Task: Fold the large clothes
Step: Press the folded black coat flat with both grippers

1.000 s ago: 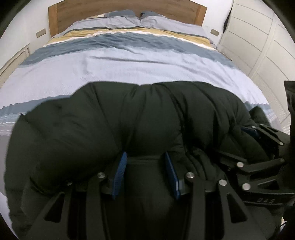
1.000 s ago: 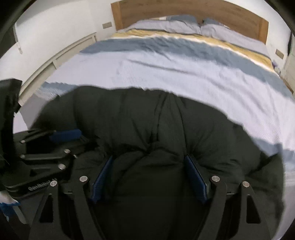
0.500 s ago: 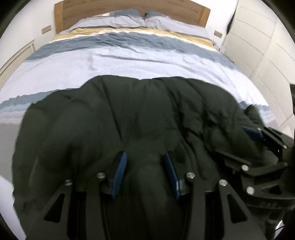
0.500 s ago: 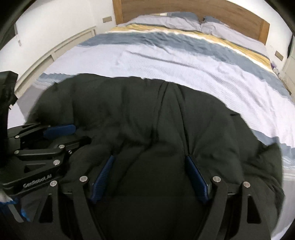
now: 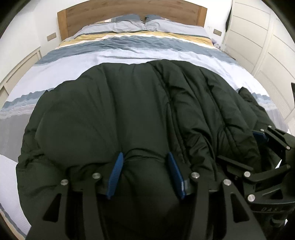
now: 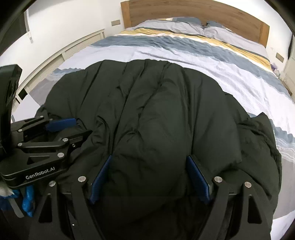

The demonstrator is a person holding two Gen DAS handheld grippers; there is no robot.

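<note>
Dark puffy coat [image 5: 114, 110] lies across the near end of the bed [image 5: 140, 55], its far edge roughly mid-mattress and its near part bunched up against both tongs.

Left tongs [image 5: 145, 175]: a thick roll of the coat sits between the blue pads, which bear on it; the jaws are opening at this moment, so the hold is slackening. Right tongs [image 6: 150, 178]: jaws stand wide with a fat bulge of padding filling the gap and both pads touching it. The two tongs sit side by side, close together, each visible at the edge of the other's view.

Judgement on the step: a fold of the coat's near part away toward the headboard [image 5: 129, 16], now at or near set-down. To do it well, keep both sides level so the folded edge lands square, let the fabric settle before pulling clear, and back the pads straight out so they do not drag the slippery shell and undo the fold. Trapped air will make it spring back; pressing it flat afterward seems wise.

Edges and room: striped duvet beyond the coat is bare up to the pillows [image 5: 129, 24], so there is plenty of room far. Coat's left edge [image 5: 24, 147] hangs near the bed's side, and a loose part [image 6: 261, 140] trails toward the right side. Wardrobe doors [image 5: 258, 37] stand close on the right.
</note>
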